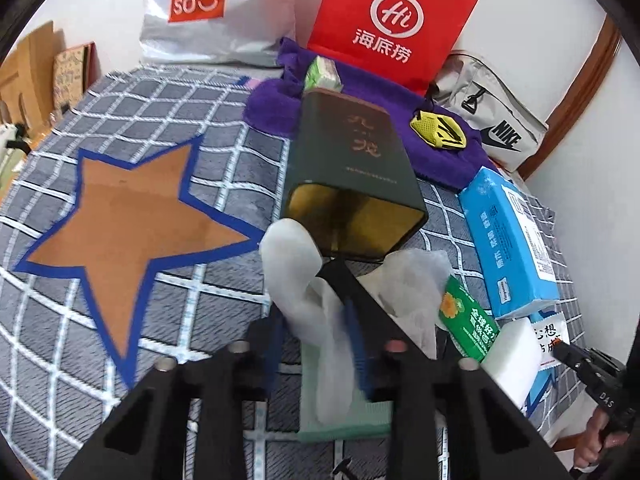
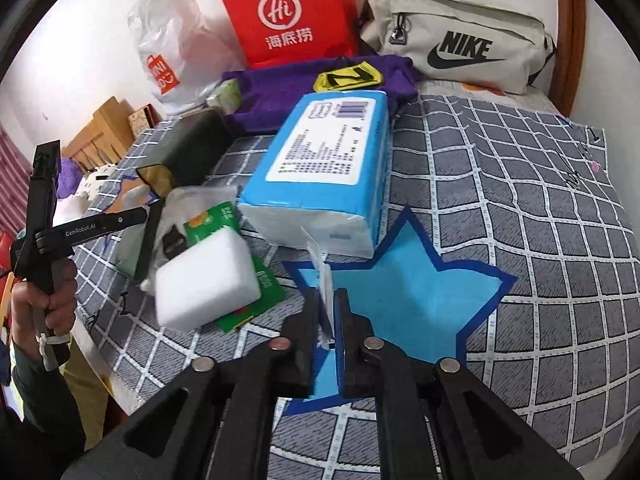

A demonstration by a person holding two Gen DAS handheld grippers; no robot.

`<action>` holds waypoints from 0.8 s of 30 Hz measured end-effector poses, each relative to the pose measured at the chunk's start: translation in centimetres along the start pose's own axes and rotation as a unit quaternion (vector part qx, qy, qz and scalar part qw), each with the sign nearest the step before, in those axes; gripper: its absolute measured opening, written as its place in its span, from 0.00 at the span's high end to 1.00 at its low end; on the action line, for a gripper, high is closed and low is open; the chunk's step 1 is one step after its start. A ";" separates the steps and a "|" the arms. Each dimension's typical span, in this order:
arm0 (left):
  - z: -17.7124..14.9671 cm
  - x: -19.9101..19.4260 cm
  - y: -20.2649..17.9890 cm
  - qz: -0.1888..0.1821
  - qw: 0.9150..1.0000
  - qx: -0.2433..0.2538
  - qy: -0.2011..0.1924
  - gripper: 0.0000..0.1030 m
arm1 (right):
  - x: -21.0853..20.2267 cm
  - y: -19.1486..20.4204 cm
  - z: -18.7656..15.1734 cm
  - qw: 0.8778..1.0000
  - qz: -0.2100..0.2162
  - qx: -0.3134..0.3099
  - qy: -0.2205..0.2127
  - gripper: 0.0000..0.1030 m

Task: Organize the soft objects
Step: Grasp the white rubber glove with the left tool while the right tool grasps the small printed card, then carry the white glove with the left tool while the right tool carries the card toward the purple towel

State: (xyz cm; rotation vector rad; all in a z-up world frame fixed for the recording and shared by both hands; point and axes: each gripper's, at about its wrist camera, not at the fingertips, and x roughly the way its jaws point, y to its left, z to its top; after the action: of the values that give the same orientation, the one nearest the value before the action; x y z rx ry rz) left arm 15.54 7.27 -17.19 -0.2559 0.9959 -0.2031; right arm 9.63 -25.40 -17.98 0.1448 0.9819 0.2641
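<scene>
Three readable brands: MINISO bag (image 1: 212,8), Nike pouch (image 2: 460,52), GenRobot.AI left gripper (image 2: 156,216).

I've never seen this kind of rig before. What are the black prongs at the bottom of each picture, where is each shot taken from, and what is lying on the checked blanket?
No robot here: a person holds a handheld two-finger gripper in each hand, each with a fisheye camera looking along its fingers.

The left wrist view shows the left gripper closed on crumpled white plastic wrap, beside a dark tin lying on its side near an orange star.

The right wrist view shows the right gripper pinching a thin clear packet above a blue star. The other hand appears at its left edge.

Also on the checked blanket: a blue tissue pack, a white sponge block, a green packet and a purple towel.
</scene>
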 end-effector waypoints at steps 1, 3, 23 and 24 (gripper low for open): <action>-0.1 0.1 0.0 -0.003 1.000 0.000 0.000 0.89 | 0.3 0.0 0.1 1.000 0.000 0.001 0.004 0.89; -0.1 0.2 -0.1 -0.007 1.000 0.001 -0.004 0.90 | 1.1 0.1 0.1 1.000 0.005 0.001 0.013 0.89; 2.5 -7.9 -2.6 -0.047 0.995 0.026 -0.084 0.92 | -2.4 1.7 1.9 0.999 0.020 -0.022 -0.034 0.96; 2.6 -8.4 -2.8 -0.049 0.994 0.029 -0.089 0.92 | -2.8 1.9 2.0 0.999 0.021 -0.025 -0.038 0.96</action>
State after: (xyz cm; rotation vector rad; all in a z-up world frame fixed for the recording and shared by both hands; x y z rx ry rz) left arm 13.17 7.26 -8.26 -0.2657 0.7998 -0.2927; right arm 9.54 -24.40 -14.20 0.1294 0.8965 0.3187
